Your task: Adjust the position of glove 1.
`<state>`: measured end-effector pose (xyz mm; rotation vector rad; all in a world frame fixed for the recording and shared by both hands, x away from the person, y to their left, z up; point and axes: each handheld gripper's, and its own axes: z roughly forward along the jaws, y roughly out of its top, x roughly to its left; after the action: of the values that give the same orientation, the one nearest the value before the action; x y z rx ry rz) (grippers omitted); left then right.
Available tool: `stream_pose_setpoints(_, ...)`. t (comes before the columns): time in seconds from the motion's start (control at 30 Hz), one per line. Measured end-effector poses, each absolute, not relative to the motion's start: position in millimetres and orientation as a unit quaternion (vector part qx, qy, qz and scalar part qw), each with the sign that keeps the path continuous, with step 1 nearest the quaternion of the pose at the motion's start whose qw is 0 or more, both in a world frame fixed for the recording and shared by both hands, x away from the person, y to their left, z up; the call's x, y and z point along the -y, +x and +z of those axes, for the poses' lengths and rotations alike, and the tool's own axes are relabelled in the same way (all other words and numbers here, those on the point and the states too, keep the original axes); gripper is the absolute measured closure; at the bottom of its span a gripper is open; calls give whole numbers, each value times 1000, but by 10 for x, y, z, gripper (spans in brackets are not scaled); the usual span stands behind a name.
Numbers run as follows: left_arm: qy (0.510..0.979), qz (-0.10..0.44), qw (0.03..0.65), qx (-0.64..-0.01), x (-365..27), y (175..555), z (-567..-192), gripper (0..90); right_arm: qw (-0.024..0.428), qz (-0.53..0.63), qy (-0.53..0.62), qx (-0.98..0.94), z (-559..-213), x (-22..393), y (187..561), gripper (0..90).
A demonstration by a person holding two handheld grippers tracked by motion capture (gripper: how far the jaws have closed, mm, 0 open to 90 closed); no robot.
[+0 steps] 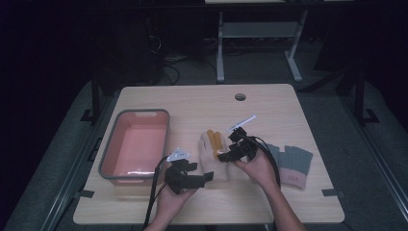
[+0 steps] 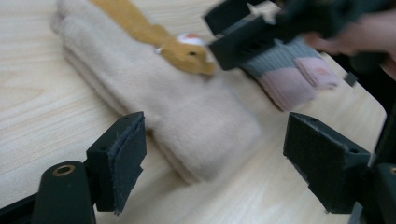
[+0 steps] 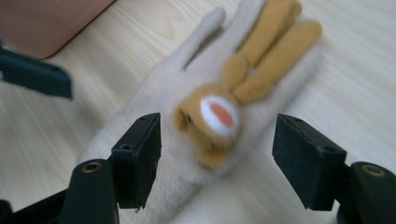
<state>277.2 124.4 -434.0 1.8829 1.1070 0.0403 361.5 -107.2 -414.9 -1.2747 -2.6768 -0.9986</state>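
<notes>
high view: wooden table (image 1: 202,103), pale top, round hole near the far edge. grey-rimmed tub (image 1: 136,145) with a pink inside, on the table's left part. cream glove (image 1: 212,155) with an orange-brown rabbit figure on its back, flat at mid-table, fingers pointing away from the person. second glove, grey with a pink cuff (image 1: 291,164), flat to the right, well apart from the tub. left gripper (image 1: 208,177) in the person's left hand, at the near left corner of the cream glove, just beside its cuff. right gripper (image 1: 223,155) in the right hand, over the cream glove's right half. left gripper view: its two black jaws stand apart, the cuff end of the cream glove (image 2: 187,121) lying on the table between and beyond them, neither pad touching it; the rabbit figure (image 2: 184,51) lies farther up; the right gripper (image 2: 219,32) hangs blurred above it; the grey and pink glove (image 2: 292,74) behind. right gripper view: jaws apart and clear of the cloth, the cream glove (image 3: 140,135) below them, the rabbit figure (image 3: 219,114) with its white and orange muzzle between the pads; a corner of the tub (image 3: 51,23) at top left; one jaw of the left gripper at the left edge.
</notes>
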Motion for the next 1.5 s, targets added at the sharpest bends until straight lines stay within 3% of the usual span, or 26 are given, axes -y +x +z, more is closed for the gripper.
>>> stream_pose_setpoints(0.17,769,8,430,-472,-1200,2927,-4418,314,35,-342,-433,833,-4285,1167,3549,363)
stream_pose_setpoints(0.57,761,-46,412,-498,-1157,3086,-4610,394,93,-370,-479,791,-4470,1245,3526,433)
stream_pose_setpoints(0.97,767,-66,399,-498,-1110,3125,-4647,516,117,-369,-514,765,-4624,1239,3532,492)
stream_pose_setpoints(1.3,785,-78,386,-479,-1097,3179,-4642,587,133,-395,-532,737,-4707,1213,3498,577)
stream_pose_setpoints(1.5,782,-89,384,-482,-1091,3201,-4646,619,165,-393,-561,709,-4745,1195,3508,665)
